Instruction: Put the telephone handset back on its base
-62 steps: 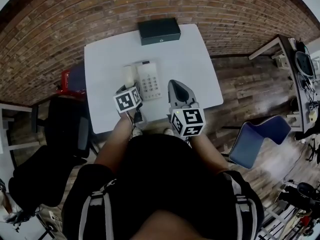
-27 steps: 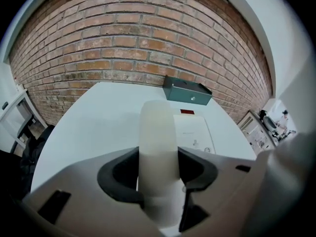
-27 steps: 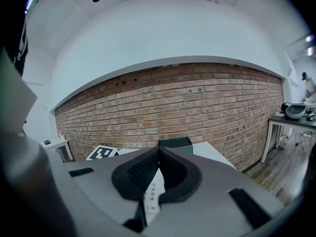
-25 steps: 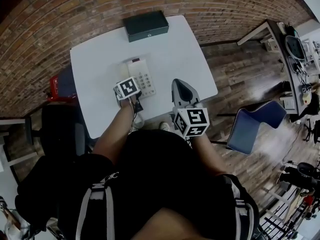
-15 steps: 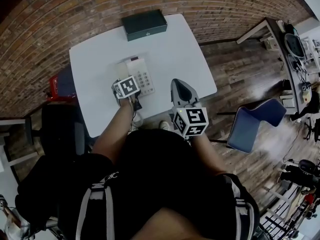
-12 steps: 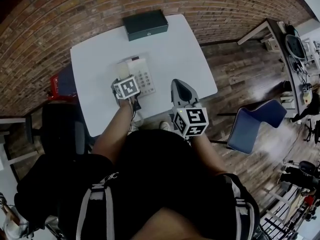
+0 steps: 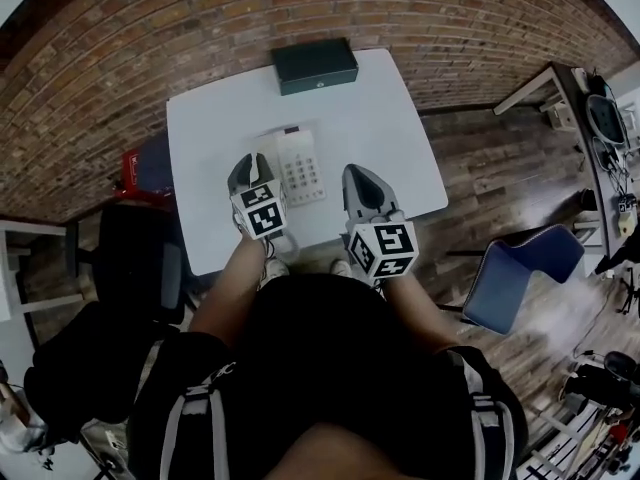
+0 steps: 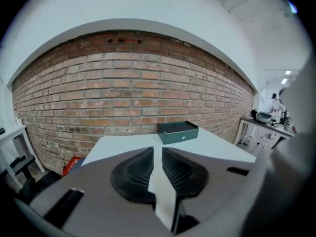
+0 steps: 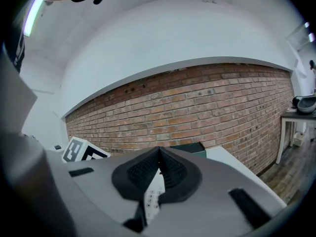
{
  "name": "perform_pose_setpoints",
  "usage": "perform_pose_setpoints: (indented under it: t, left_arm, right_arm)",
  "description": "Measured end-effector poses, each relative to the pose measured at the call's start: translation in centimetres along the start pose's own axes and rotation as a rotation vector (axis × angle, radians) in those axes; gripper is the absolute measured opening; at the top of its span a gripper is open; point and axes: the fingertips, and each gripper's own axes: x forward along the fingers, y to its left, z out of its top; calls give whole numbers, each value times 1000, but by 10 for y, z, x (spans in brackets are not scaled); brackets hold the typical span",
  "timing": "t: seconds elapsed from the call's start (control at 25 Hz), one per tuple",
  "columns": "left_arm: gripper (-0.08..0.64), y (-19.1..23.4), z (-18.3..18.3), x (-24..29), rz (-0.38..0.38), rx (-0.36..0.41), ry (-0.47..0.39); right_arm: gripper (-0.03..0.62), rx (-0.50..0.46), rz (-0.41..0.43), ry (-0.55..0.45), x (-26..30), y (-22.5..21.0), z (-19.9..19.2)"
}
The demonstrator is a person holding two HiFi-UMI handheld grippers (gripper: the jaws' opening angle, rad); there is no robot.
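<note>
Grippers: we find grey left gripper [image 7: 250, 160] closing, empty; grey right gripper [image 7: 356, 174] closed.
Telephone: white keypad telephone [image 7: 298, 165] flat between them.

Both forearms [image 7: 232, 280] reach forward over the near edge of the counter [image 7: 205, 138]. The left hand-held gripper [image 7: 244, 162] is closing its jaws, a narrow slit apart, empty. The right hand-held gripper [image 7: 358, 172] has its jaws together, empty.

open tabletop [image 7: 390, 138] right of telephone [image 7: 298, 163], box [image 7: 315, 65] at far edge
</note>
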Motion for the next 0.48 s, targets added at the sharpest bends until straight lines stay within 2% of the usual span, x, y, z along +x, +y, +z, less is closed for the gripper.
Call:
perform_pose_setpoints:
  t: [0.12,0.28,0.36,0.48]
  left_arm:
    - [27,2,23,-25,0,-10,-72]
    - [13,0,57,-66,-32,-3,-183]
    - [11,2,70,-86,-41,-4,-230]
    - [11,9,82,-112,-43,-40,-276]
  right_arm:
    - [-6,-13,29,-41,4,7,9]
    - [-6,22,14,-130,4,4,28]
    - [-6,25,-7,-148,5,1,34]
    - [-6,-6,11,-151,9,5,39]
